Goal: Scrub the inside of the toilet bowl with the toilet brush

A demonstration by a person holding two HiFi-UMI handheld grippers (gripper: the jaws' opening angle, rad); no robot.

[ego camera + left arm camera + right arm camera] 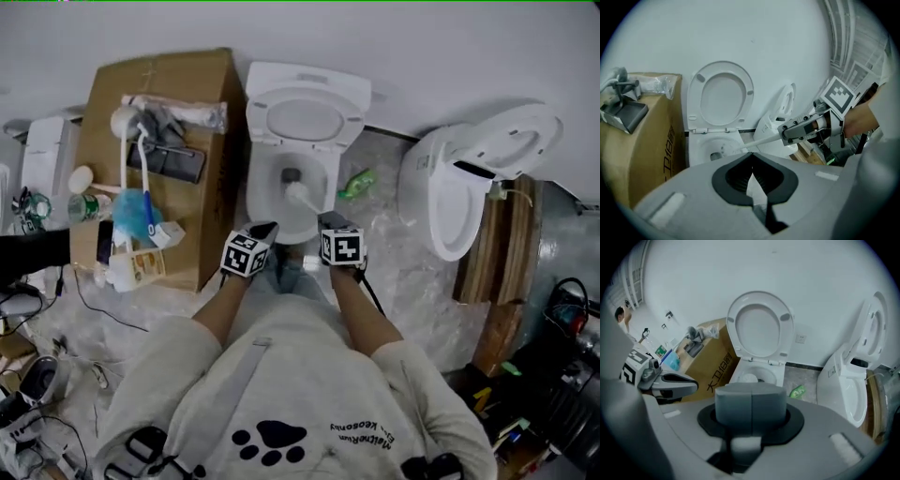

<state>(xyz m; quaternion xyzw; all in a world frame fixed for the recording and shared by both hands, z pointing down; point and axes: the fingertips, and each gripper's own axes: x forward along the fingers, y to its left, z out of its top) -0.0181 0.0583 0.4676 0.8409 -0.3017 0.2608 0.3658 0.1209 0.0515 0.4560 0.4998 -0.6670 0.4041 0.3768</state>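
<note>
The white toilet stands with seat and lid raised against the wall. A white toilet brush has its head down inside the bowl near the drain. My right gripper is shut on the brush's handle at the bowl's front right; its own view shows the brush head just past the closed jaws. My left gripper hovers at the bowl's front left, shut with nothing in it. The two grippers are close together, side by side.
A cardboard box left of the toilet carries brushes, a blue duster and bottles. A second toilet stands at the right beside wooden boards. A green packet lies on the plastic-covered floor between them.
</note>
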